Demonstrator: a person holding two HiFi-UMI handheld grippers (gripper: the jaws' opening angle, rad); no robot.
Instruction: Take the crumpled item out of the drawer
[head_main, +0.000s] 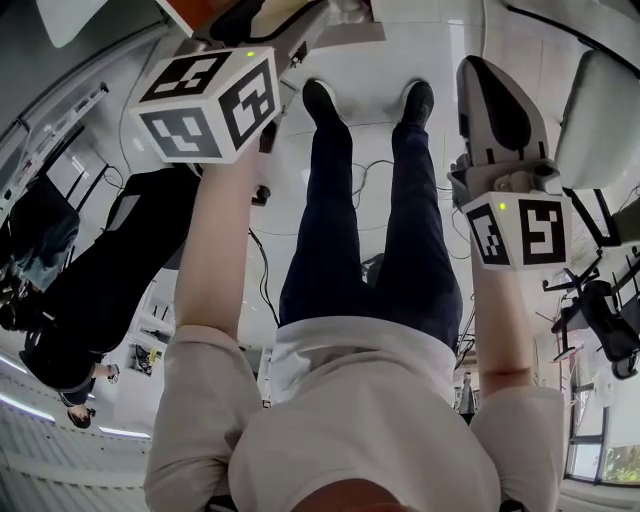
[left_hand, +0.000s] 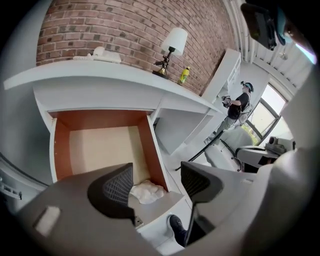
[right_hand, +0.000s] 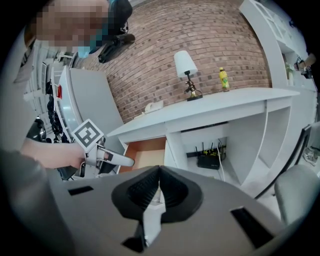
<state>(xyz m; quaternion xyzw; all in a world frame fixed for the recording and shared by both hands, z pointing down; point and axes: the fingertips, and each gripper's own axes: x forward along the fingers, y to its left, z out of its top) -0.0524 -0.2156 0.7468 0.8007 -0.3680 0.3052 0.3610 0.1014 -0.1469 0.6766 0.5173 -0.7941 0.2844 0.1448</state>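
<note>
The white desk's drawer (left_hand: 60, 150) stands pulled out, with orange-brown walls and a pale floor. A crumpled white item (left_hand: 148, 192) lies in its front right corner. My left gripper (left_hand: 156, 186) hovers just above that corner, open, with the item showing in the gap below its fingers and nothing pressed between the pads. In the right gripper view, my right gripper (right_hand: 159, 174) is shut and empty, held back from the desk, and the left gripper (right_hand: 107, 159) reaches toward the open drawer (right_hand: 146, 152). In the head view, both marker cubes (head_main: 205, 105) show beside the person's legs.
A lamp (right_hand: 185, 67), a yellow bottle (right_hand: 223, 79) and a white phone (left_hand: 97, 54) stand on the desk top against a brick wall. A router (right_hand: 207, 160) sits in the desk's knee space. The person's shoe (left_hand: 177, 227) is below the drawer front. Another person (left_hand: 237, 107) stands far right.
</note>
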